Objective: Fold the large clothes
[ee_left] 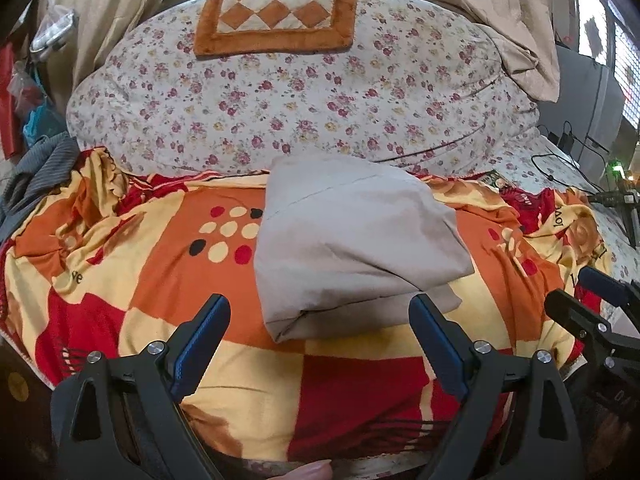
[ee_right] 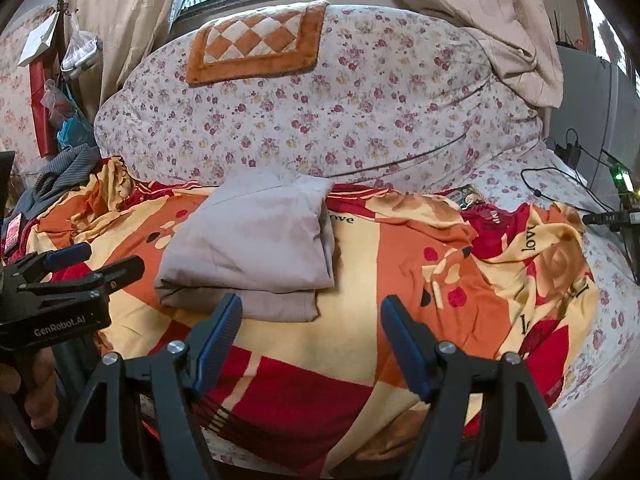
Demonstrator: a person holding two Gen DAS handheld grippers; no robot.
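Observation:
A pale grey garment point(ee_left: 352, 248) lies folded into a thick rectangle on the orange, red and yellow blanket point(ee_left: 224, 384); the right wrist view shows the same garment point(ee_right: 252, 248) left of centre. My left gripper point(ee_left: 320, 336) hovers open just in front of the garment's near edge, nothing between its blue pads. My right gripper point(ee_right: 312, 340) is open too, above bare blanket point(ee_right: 360, 360) to the right of the garment's near corner. Each gripper appears in the other's view: the right gripper point(ee_left: 592, 300) at the right edge, the left gripper point(ee_right: 92, 260) at the left edge.
A big floral duvet point(ee_left: 304, 96) is heaped behind the blanket, with an orange checked mat point(ee_left: 276, 16) on top. Beige curtains point(ee_right: 488, 20) hang at the window. Cables and a charger point(ee_right: 568, 160) lie at the right; striped grey clothing point(ee_left: 36, 176) at the left.

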